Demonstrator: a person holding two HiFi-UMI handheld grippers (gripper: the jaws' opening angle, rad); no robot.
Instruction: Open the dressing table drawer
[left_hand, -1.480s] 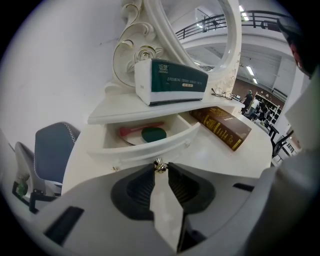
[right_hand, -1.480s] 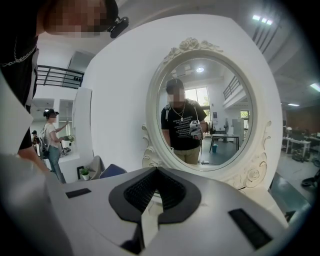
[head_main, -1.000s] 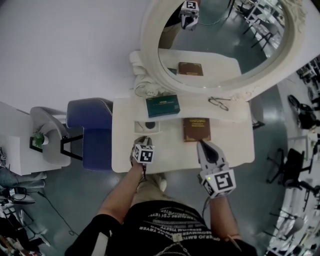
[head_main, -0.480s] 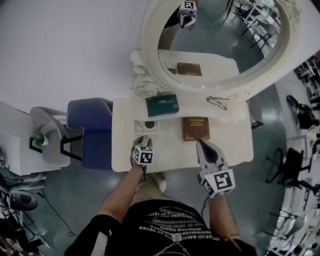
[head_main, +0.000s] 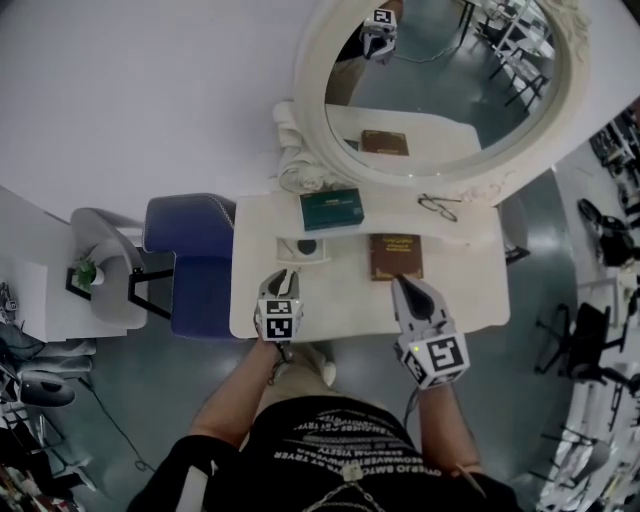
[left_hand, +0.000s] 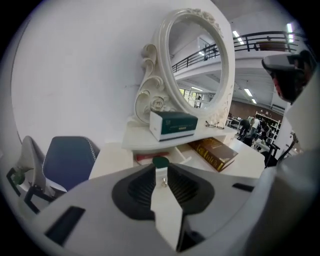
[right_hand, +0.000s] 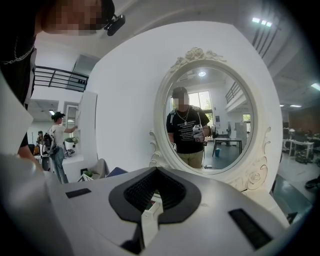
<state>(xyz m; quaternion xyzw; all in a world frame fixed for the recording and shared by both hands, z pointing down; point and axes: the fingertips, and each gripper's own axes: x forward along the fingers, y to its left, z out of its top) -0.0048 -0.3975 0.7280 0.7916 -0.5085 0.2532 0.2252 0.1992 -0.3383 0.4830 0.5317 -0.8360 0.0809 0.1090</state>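
The white dressing table (head_main: 460, 290) has a small drawer (head_main: 283, 250) pulled out under its shelf, left of centre. A dark round thing (head_main: 307, 247) lies in it. My left gripper (head_main: 285, 274) hovers just in front of the drawer, above the table's front edge. Its jaws are nearly together and closing, with nothing between them. In the left gripper view the open drawer (left_hand: 182, 154) and the dark round thing (left_hand: 160, 161) show just past the left gripper (left_hand: 161, 172). My right gripper (head_main: 399, 281) is shut and empty, in front of a brown book (head_main: 394, 256).
A green box (head_main: 332, 209) and glasses (head_main: 438, 207) rest on the shelf below the oval mirror (head_main: 310, 90). A blue chair (head_main: 190, 260) stands left of the table. Beyond the chair is a white side stand with a small plant (head_main: 85, 270).
My left gripper has lifted and drawn back a little from the drawer. The drawer stands out as before. The right gripper has kept still.
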